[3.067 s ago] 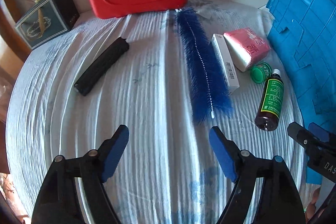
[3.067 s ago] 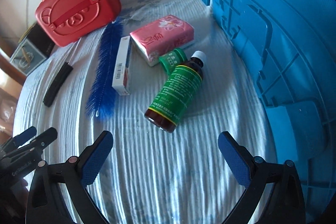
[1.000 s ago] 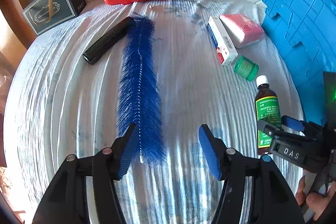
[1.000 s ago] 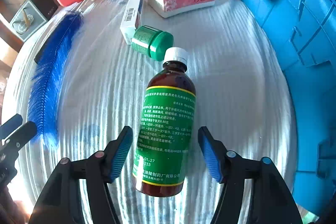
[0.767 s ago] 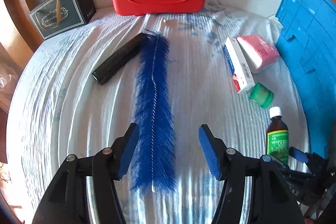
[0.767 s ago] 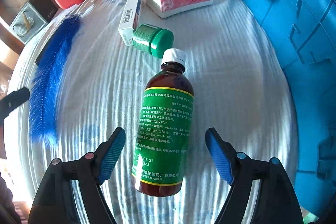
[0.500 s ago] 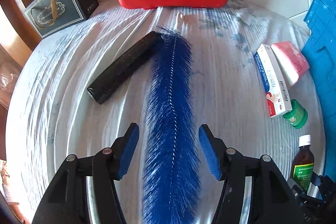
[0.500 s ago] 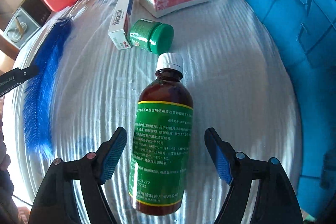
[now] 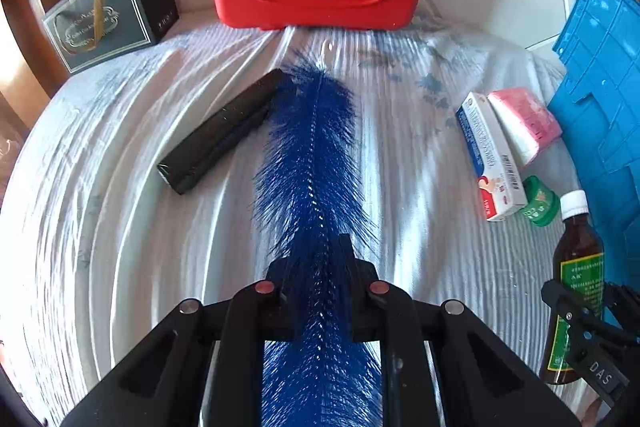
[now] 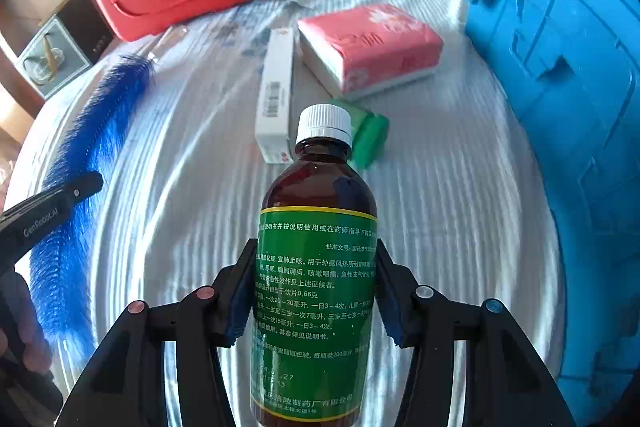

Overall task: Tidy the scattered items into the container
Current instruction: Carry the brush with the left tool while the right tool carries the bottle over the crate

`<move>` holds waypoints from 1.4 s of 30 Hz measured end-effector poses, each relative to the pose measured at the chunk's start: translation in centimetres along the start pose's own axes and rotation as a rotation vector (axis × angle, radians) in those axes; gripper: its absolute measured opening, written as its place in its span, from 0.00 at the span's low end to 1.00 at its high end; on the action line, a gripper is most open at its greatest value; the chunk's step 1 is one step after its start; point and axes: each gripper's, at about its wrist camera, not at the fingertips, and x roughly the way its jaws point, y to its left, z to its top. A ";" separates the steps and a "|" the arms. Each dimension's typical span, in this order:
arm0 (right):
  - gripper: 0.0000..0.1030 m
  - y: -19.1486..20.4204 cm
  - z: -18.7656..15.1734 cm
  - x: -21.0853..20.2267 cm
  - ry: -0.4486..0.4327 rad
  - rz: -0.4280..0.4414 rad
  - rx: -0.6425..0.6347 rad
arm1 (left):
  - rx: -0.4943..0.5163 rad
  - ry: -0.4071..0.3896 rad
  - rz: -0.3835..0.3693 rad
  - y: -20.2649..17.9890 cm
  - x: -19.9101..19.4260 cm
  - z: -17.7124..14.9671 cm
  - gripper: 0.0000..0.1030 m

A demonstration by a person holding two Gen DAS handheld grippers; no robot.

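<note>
Left gripper point(image 9: 318, 281) clamps the blue brush point(image 9: 308, 155); right gripper point(image 10: 314, 287), jaws just closing, grips the brown bottle point(image 10: 316, 267) on the bed point(image 10: 460, 187). Both should lift level toward the blue container point(image 10: 560, 47), right.

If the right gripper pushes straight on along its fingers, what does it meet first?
Probably the small green jar lying just beyond the white cap of the brown glass medicine bottle that the right gripper clamps; the bottle would lead. Depth is unclear.
</note>
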 end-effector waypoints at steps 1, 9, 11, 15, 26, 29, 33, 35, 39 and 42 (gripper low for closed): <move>0.51 0.3 0.1 -0.8 -0.017 0.009 -0.008 | 0.003 -0.011 0.003 -0.2 -0.9 -0.3 0.14; 0.51 2.1 0.1 -8.1 -0.170 0.080 -0.081 | 0.015 -0.158 0.004 -2.3 -9.3 -3.0 0.14; 0.51 2.3 0.1 -10.1 -0.204 0.101 -0.101 | 0.007 -0.193 0.011 -3.4 -11.7 -3.3 0.14; 0.51 2.2 0.1 -14.0 -0.269 0.122 -0.141 | -0.002 -0.261 0.013 -4.6 -16.0 -4.7 0.14; 0.51 0.2 -2.7 -25.5 -0.458 0.055 -0.098 | 0.085 -0.414 -0.135 -8.8 -27.2 -7.5 0.14; 0.50 -1.2 -3.5 -28.5 -0.496 0.017 -0.067 | 0.119 -0.448 -0.187 -10.6 -29.3 -8.0 0.14; 0.50 -4.1 -5.1 -32.4 -0.555 -0.045 -0.022 | 0.169 -0.479 -0.248 -13.8 -31.7 -8.4 0.14; 0.50 -6.1 -5.5 -34.0 -0.575 -0.069 0.008 | 0.196 -0.497 -0.275 -15.8 -32.9 -8.8 0.14; 0.50 -11.3 -6.1 -36.6 -0.613 -0.102 0.069 | 0.233 -0.532 -0.318 -20.7 -35.0 -9.1 0.14; 0.50 -15.7 -6.5 -38.1 -0.639 -0.135 0.093 | 0.246 -0.554 -0.342 -25.1 -36.1 -8.9 0.14</move>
